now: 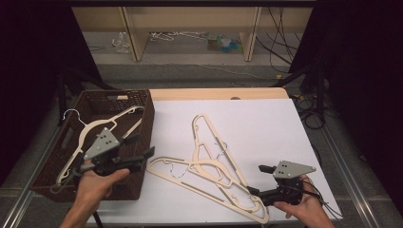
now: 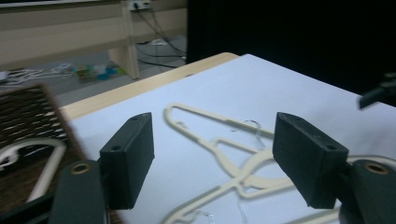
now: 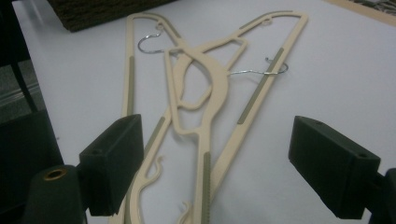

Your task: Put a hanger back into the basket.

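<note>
White sheeting covers the tabletop (image 1: pixel 266 123), with a dark wicker basket (image 1: pixel 142 102) at its left end and cables on the floor beyond. Two cream hangers (image 1: pixel 214 166) lie crossed on the sheet, their wire hooks tangled near the crossing. The left gripper (image 1: pixel 142 147) hovers over the basket's near right corner, its fingers (image 2: pixel 128 158) spread wide with nothing between them; the crossed hangers lie ahead of them, on the sheet. A third cream hanger (image 1: pixel 88 135) rests in the basket, just behind that gripper. The right gripper (image 1: pixel 259 179) sits low at the hangers' near ends, its fingers (image 3: pixel 112 163) wide apart and empty, the hanger arms running out between them.
</note>
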The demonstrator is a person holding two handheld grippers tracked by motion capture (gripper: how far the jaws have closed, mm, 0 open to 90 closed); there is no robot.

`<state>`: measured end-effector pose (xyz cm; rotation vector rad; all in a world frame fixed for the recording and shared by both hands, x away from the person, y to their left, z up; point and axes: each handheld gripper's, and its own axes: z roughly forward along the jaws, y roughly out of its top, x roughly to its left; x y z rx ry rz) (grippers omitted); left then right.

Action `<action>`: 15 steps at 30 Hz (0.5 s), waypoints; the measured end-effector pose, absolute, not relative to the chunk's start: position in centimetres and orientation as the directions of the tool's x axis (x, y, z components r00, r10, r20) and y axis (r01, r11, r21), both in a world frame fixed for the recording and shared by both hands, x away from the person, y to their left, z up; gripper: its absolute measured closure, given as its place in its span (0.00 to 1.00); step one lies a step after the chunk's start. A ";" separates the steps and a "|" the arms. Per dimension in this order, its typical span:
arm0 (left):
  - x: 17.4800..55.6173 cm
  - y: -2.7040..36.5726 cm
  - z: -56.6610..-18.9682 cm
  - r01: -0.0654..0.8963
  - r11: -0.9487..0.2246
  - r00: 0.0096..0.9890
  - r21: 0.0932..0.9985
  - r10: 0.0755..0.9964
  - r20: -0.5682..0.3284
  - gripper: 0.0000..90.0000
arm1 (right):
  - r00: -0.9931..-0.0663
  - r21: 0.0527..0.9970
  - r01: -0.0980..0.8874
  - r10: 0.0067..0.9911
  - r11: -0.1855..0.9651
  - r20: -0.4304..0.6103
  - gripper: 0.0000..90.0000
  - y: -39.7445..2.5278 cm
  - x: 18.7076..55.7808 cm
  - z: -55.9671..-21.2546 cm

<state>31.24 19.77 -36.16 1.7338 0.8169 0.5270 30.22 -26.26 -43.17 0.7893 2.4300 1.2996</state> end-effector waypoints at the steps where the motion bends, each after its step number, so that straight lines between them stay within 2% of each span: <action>1: 31.0 19.2 -36.4 0.250 -0.179 0.673 0.951 0.739 -0.038 0.31 | -0.807 0.835 0.332 0.590 0.438 0.012 0.21 -26.3 30.2 -43.1; 10: 29.1 15.0 -39.2 0.198 -0.244 0.739 0.949 0.673 0.019 0.20 | -0.787 0.855 0.336 0.617 0.396 0.023 0.19 -26.8 30.0 -43.0; 15: 28.2 14.1 -40.8 0.195 -0.259 0.764 0.946 0.644 0.019 0.18 | -0.793 0.853 0.341 0.609 0.394 0.036 0.18 -26.8 29.9 -42.9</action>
